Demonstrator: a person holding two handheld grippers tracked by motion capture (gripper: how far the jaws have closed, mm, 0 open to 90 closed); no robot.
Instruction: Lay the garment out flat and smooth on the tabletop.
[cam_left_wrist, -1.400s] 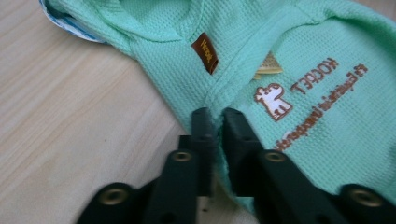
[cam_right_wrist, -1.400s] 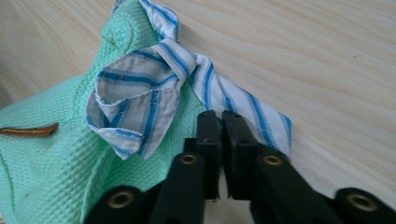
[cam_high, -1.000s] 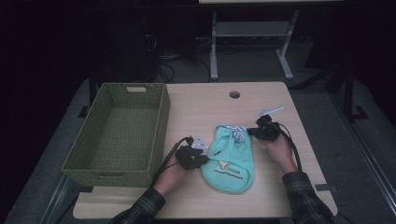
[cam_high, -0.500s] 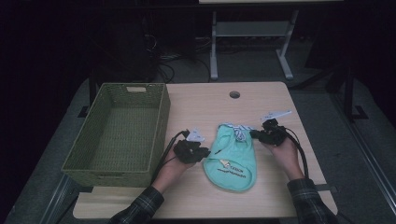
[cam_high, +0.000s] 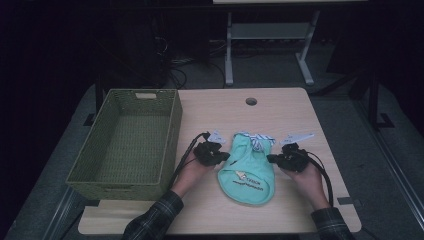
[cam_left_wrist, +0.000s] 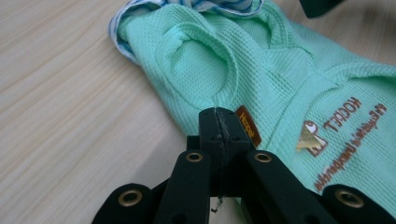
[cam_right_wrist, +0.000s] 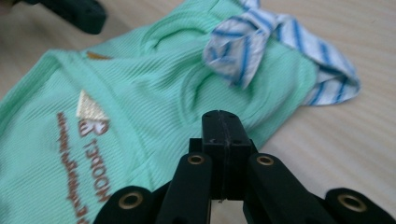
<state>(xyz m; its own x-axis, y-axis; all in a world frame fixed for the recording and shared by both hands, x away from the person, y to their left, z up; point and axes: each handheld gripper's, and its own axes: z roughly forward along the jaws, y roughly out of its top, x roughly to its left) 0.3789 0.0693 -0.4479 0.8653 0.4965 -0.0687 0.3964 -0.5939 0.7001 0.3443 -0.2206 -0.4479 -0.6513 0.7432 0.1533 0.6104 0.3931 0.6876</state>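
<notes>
1. A small mint-green pet shirt (cam_high: 248, 172) with a blue-striped collar (cam_high: 260, 140) lies flat near the front middle of the wooden surface (cam_high: 280, 107).
2. My left claw (cam_high: 223, 156) is pressed together on the shirt's left edge by an armhole; my right claw (cam_high: 271, 159) is pressed together at its right edge.
3. I judge the knit light, soft and floppy; the seamed edges are best to pinch.
4. The woven green basket (cam_high: 172, 131) at the left is empty.

Basket (cam_high: 130, 142) left, garment (cam_high: 248, 167) seemingly flat on table (cam_high: 280, 112)
</notes>
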